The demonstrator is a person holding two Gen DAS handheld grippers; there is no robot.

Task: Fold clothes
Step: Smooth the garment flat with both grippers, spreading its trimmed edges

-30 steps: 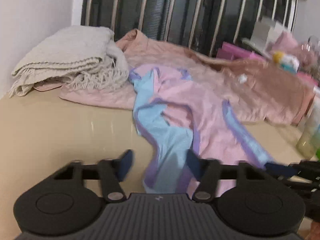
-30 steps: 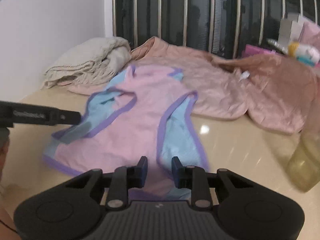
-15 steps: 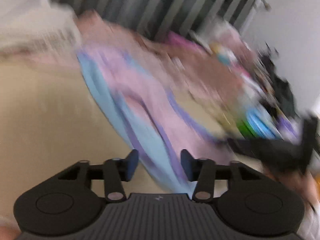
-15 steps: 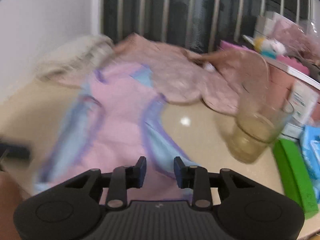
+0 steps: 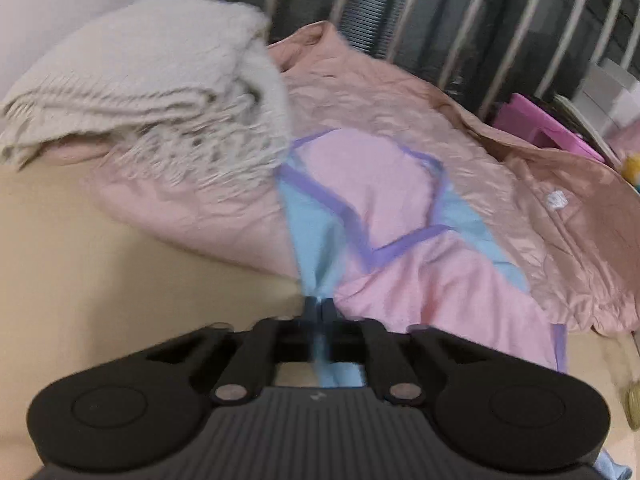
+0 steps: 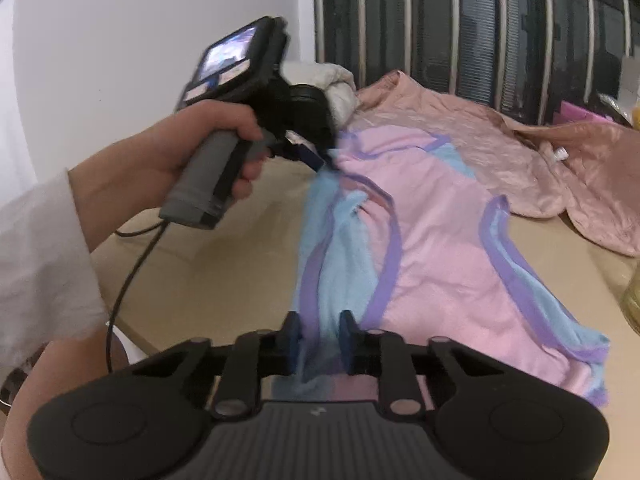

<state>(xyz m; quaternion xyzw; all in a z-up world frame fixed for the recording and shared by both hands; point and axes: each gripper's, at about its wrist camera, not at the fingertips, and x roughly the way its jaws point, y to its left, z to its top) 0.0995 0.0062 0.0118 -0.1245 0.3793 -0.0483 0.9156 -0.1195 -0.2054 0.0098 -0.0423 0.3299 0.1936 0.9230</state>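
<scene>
While left gripper [image 5: 319, 307] pinches pink garment [image 5: 400, 200] edge, right gripper [image 6: 319, 338] jaws closing

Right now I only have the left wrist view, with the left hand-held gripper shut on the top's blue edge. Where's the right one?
Observer: The right hand-held gripper is at the near hem of the pink and blue top. The blue edge is between its jaws, which are closing, but the pads are not pressing yet.
Operator: Same edge as mine?
Observer: Looks so. That blue strip runs from it up to the left hand-held gripper.
Operator: Anything trailing?
Observer: A black cable hangs from the left handle, past the near edge of the table.
</scene>
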